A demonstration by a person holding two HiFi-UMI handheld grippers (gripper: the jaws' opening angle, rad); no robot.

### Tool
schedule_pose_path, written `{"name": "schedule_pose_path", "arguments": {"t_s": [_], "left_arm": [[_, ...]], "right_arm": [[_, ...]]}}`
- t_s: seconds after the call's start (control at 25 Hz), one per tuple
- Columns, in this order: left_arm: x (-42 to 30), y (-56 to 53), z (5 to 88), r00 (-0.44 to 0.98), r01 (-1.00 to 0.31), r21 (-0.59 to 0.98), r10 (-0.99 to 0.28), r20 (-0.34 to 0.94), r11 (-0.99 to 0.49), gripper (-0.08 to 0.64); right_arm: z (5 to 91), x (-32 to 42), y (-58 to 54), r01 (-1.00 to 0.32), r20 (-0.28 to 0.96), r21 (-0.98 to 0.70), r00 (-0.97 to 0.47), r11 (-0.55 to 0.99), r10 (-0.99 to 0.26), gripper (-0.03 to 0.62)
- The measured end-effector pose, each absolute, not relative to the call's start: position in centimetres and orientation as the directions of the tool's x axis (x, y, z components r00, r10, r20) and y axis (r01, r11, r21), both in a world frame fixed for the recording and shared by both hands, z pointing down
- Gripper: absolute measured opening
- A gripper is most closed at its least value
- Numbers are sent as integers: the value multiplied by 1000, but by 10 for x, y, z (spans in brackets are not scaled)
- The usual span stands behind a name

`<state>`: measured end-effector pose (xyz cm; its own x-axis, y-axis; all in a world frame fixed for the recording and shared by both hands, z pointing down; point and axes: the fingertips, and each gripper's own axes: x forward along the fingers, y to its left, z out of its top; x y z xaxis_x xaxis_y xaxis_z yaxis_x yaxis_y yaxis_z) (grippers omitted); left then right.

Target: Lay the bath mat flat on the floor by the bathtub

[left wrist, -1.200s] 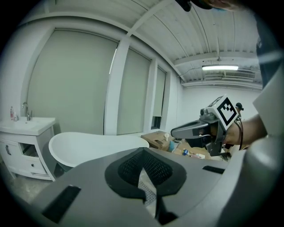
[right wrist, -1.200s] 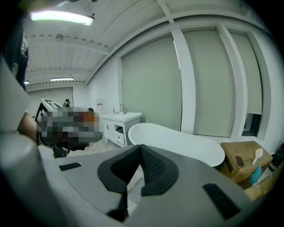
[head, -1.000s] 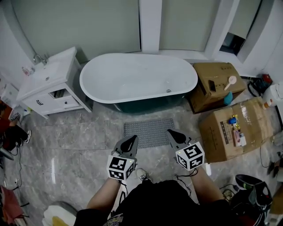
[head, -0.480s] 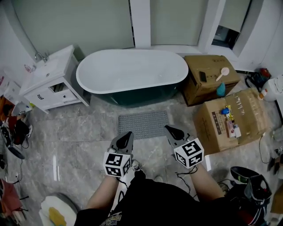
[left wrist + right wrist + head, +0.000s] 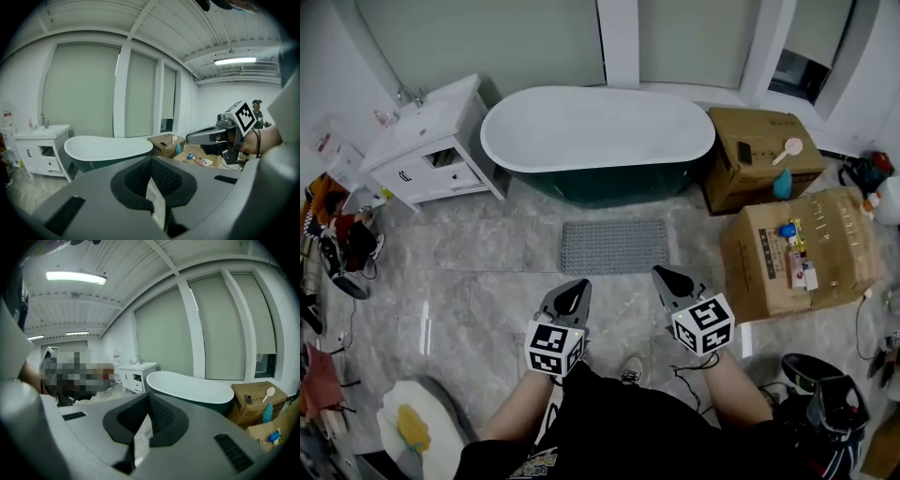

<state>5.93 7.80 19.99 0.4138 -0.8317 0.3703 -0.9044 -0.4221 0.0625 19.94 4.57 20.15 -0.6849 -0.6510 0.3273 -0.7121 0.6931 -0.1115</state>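
At the left edge of the head view, dark shoes [image 5: 352,251] and other clutter lie along the wall. A white rounded object [image 5: 441,441] with something yellow on it sits at the lower left. A white vanity cabinet [image 5: 431,159] with a sink and tap stands in the upper left corner. It is just beside one end of the bathtub [image 5: 598,131], a white oval tub with a dark green outside that stands along the window wall.

The left claw [image 5: 570,295] is held out low over the grey marbled floor [image 5: 478,272], with its marker cube toward the person. It is closed and empty. In the left gripper view the two dark pads meet, and only a thin sliver of floor shows past them.

The bath mat [image 5: 614,247], a grey ribbed rectangle, lies flat on the floor in front of the middle of the tub's long side. Its long edge runs parallel to the tub, with a narrow strip of floor between them. No fold or curled corner shows. Both claws are clear of it, on the person's side.

The right claw [image 5: 673,281] is level with the left one and set apart from it. It is also closed, and the right gripper view shows nothing between its pads.

Further right stand two cardboard boxes. The smaller box [image 5: 750,173] is beside the other end of the tub, with a pale long-handled scoop [image 5: 787,150] on top and a blue bottle [image 5: 782,184] against it. The larger box [image 5: 825,248] is nearer the person and carries a few small items. Dark gear [image 5: 825,403] lies at the lower right.
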Motion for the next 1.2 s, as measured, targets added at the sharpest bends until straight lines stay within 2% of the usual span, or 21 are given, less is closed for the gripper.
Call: {"name": "schedule_pose_path", "arguments": {"t_s": [0.28, 0.56, 1.2], "left_arm": [[33, 101, 204, 369, -927, 71, -856, 362, -369, 15], [-27, 124, 209, 343, -939, 90, -874, 345, -333, 15], [-153, 153, 196, 481, -877, 141, -829, 285, -460, 15]], "right_arm": [[216, 175, 60, -678, 337, -136, -718, 723, -609, 17], [222, 116, 74, -661, 342, -139, -731, 737, -591, 17], [204, -5, 131, -765, 360, -96, -623, 637, -695, 17]]}}
